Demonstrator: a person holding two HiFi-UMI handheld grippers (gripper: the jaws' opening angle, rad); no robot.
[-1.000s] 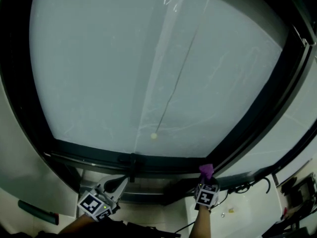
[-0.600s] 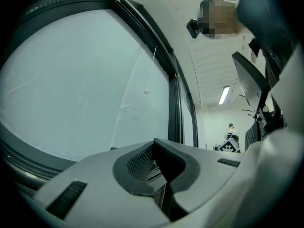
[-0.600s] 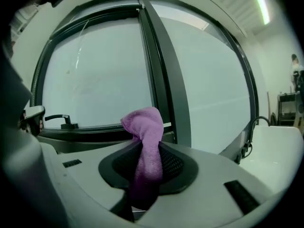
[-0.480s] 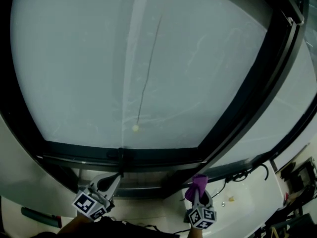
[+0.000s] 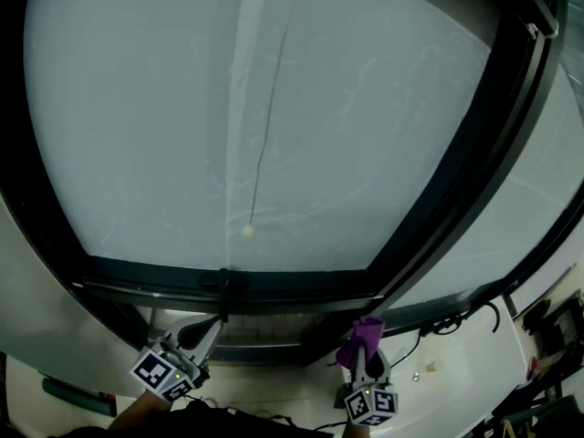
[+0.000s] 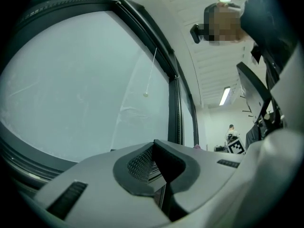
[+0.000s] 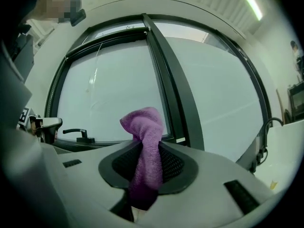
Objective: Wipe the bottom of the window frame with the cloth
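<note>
**Purple cloth (image 7: pixel 144 139) in R gripper (image 7: pixel 148 167), just under the frame**

R jaws pinch the cloth mid-length, and its top bunches above the pads. Head view: cloth sits near the bottom rail of the window frame (image 5: pixel 283 286), by the slanted mullion (image 5: pixel 444 210). Contact unclear. L gripper (image 6: pixel 156 164) jaws pressed together, nothing btwn, tip just below the handle (image 5: pixel 224 292).

I find no legible text, label, brand or number in any view. The only printed signs are black-and-white square code markers, on the left marker cube (image 5: pixel 157 372) and the right marker cube (image 5: pixel 370 406). They carry block patterns, not characters.
</note>
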